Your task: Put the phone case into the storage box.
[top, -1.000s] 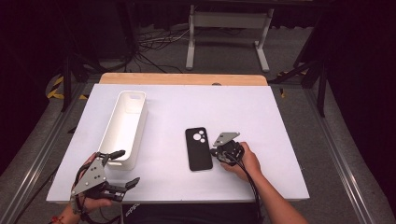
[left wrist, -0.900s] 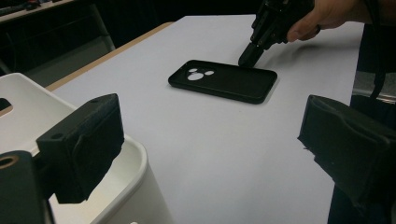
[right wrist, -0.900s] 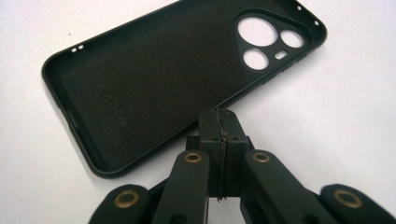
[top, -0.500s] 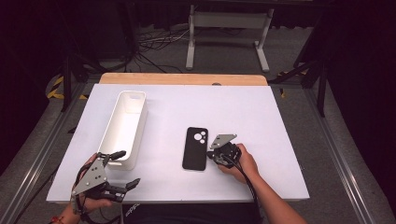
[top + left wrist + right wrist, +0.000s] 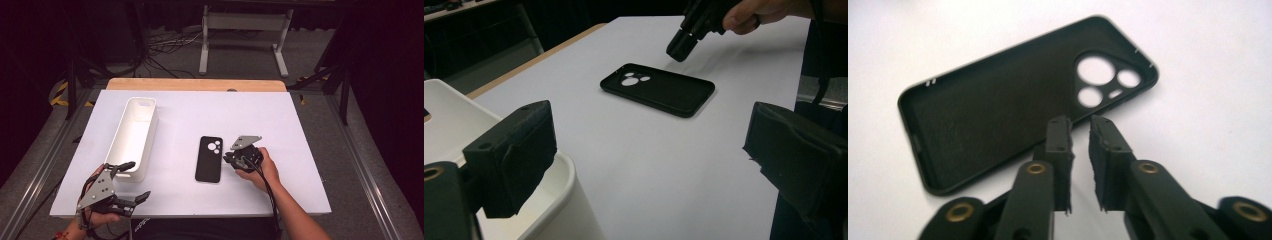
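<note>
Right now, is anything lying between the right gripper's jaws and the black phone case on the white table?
Nothing visible. The right gripper sits at the long edge of the black phone case, jaws slightly parted after just opening, with nothing between them. Bare white table surrounds the case; the white plastic bin stands off to the left.

White bin (image 5: 134, 136) on white table (image 5: 300, 150).

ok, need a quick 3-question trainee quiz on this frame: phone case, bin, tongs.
1. True or false: the black phone case lies inside the white bin.
2. Which tongs are nearest the case? A) left B) right
3. Fill in: the case lies with its hollow side facing ____.

Key:
1. False; it lies flat on the white table, apart from the bin.
2. B; the right tongs sit at its edge, jaws slightly apart, nothing between them. The left tongs are wide open.
3. Up.
</note>
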Available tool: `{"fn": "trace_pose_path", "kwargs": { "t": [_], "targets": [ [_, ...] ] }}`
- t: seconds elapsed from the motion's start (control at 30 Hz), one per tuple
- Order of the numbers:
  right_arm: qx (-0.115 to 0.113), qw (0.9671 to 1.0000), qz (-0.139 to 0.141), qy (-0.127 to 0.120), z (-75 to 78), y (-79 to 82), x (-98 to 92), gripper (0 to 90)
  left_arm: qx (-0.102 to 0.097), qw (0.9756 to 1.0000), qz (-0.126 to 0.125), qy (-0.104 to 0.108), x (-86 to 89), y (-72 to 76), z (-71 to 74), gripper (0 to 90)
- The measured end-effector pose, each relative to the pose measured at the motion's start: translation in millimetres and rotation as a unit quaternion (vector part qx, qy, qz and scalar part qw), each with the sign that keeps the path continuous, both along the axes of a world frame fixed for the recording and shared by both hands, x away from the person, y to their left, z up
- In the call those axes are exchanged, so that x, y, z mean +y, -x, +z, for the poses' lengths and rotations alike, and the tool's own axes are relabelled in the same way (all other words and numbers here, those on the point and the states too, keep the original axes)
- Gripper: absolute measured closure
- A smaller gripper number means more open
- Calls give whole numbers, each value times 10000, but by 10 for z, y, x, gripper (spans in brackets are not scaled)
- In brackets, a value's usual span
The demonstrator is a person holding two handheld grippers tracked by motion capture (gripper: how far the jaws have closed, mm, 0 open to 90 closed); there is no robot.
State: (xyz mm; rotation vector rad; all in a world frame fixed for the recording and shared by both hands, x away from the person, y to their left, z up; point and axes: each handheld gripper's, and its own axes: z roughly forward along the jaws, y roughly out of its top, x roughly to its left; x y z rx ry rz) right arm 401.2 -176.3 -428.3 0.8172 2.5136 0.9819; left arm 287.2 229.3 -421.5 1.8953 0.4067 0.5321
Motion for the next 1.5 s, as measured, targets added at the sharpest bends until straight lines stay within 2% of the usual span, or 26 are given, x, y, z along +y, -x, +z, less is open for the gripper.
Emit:
{"fn": "trace_pose_path", "kwargs": {
  "t": [0.2,0.33,0.43,0.5,0.57,0.63,0.73,0.8,0.9,0.97,1.03,1.13,1.23,1.4,1.5],
  "targets": [
    [-64,9999,-126,-50,80,-127,36,667,-10,10000,-10,-18,-8,-9,0,72],
    [-148,9996,-252,-66,152,-211,50,560,-8,10000,-25,1,-10,-4,8,72],
    [-154,9992,-367,-52,196,-293,57,429,-17,10000,-27,-13,-11,-3,8,70],
    [-85,9988,-474,50,218,-355,73,287,-18,10000,-41,-26,-14,-7,7,68],
    [-79,9984,-563,45,234,-400,84,209,-23,10000,-44,-48,-19,-7,7,68],
    [102,9985,-533,43,236,-450,102,174,-39,10000,-42,-70,-22,-8,6,68],
    [18,9979,-638,84,226,-520,131,119,-7,10000,-51,-76,-29,-6,1,66],
    [75,9978,-659,89,216,-547,138,107,2,9999,-64,-87,-29,-8,2,66],
    [334,9966,-719,227,158,-643,157,96,10,9999,-84,-82,-35,-14,5,66],
    [420,9950,-878,234,143,-691,159,145,26,10000,-76,14,-32,-5,11,66],
    [461,9942,-953,172,152,-735,161,171,5,10000,-90,-16,-15,-5,17,66],
    [581,9920,-1121,49,141,-800,152,218,40,10000,-47,53,7,-20,13,67],
    [738,9903,-1168,137,105,-853,151,264,27,10000,-37,82,13,-16,11,67],
    [1001,9859,-1312,260,-5,-964,154,300,67,10000,-55,24,8,-23,-5,67],
    [1136,9836,-1395,156,-38,-1008,154,312,35,9999,-94,-86,-12,-23,-8,66]
  ]
}}
